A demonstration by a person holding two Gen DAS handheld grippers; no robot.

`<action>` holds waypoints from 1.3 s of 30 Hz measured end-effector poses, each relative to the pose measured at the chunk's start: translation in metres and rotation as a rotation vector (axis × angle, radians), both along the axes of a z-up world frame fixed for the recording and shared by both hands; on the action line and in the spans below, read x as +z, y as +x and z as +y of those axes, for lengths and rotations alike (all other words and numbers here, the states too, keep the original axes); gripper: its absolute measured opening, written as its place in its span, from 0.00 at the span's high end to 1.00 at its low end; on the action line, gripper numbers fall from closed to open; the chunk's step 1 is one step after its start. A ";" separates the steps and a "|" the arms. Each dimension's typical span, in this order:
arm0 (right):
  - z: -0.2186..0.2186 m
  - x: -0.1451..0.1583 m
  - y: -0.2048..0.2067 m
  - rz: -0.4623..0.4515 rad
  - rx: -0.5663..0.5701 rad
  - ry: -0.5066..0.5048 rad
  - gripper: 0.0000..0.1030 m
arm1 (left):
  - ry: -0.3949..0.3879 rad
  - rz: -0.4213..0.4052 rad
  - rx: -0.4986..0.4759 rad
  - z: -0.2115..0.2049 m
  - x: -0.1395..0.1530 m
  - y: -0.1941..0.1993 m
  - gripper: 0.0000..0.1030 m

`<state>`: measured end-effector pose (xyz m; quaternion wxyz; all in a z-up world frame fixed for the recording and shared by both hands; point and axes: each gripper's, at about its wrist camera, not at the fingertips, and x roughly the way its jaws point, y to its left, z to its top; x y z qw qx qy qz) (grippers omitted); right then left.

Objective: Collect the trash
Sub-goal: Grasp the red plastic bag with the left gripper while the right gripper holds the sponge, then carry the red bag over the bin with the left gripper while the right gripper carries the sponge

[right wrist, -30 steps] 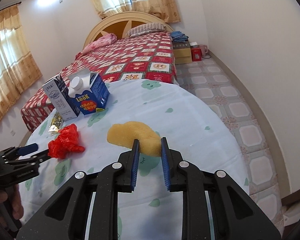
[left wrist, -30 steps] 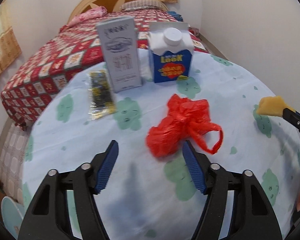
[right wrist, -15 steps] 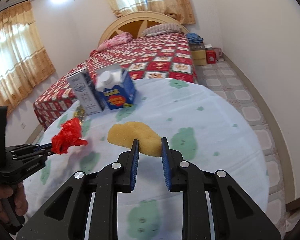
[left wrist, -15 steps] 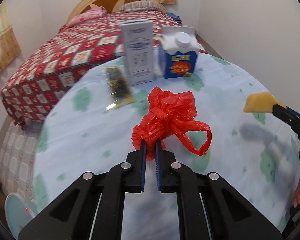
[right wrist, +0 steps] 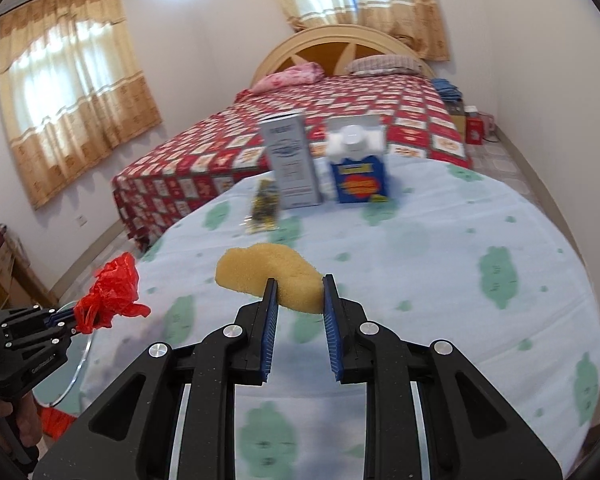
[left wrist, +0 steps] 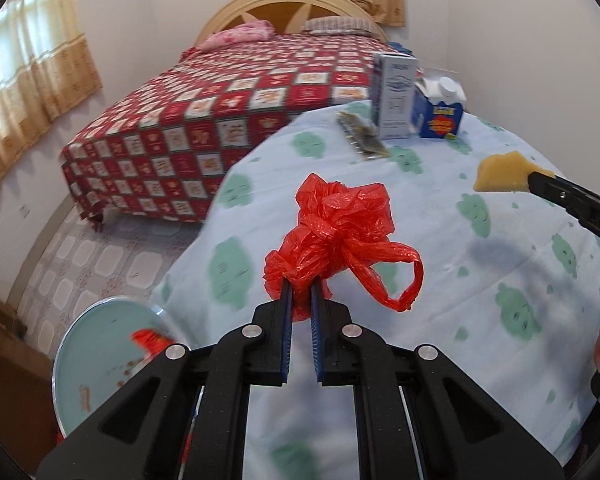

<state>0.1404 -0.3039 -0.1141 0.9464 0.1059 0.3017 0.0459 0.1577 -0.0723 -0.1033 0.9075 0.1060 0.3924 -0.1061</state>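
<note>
Left tongs [left wrist: 300,294] clamp a red plastic bag [left wrist: 336,228]; right tongs [right wrist: 299,290] clamp a yellow sponge [right wrist: 266,274]. 2 cartons [right wrist: 328,160] and a wrapper [right wrist: 265,206] remain on the bench [right wrist: 440,264].

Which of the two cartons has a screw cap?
The blue carton, with a round white cap on its white top. The taller grey carton beside it is flat-topped with no cap.

I am looking into a bedroom in a home. A big bed [right wrist: 340,120] with a red patchwork cover is sitting by a round table [right wrist: 460,248], 2 pillows [right wrist: 382,64] are lying on it, and curtains [right wrist: 72,92] are hanging at the windows.
</note>
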 end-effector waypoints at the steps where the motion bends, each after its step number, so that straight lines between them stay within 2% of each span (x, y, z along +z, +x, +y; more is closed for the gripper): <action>1: 0.010 0.000 0.000 -0.003 0.014 -0.006 0.78 | -0.001 -0.003 0.006 0.004 0.001 -0.002 0.92; 15: 0.087 0.003 -0.010 -0.020 0.110 -0.041 0.78 | -0.018 -0.038 0.092 0.076 0.004 -0.039 0.92; 39: 0.145 0.010 -0.028 -0.044 0.200 -0.088 0.78 | -0.016 -0.072 0.124 0.108 0.013 -0.064 0.92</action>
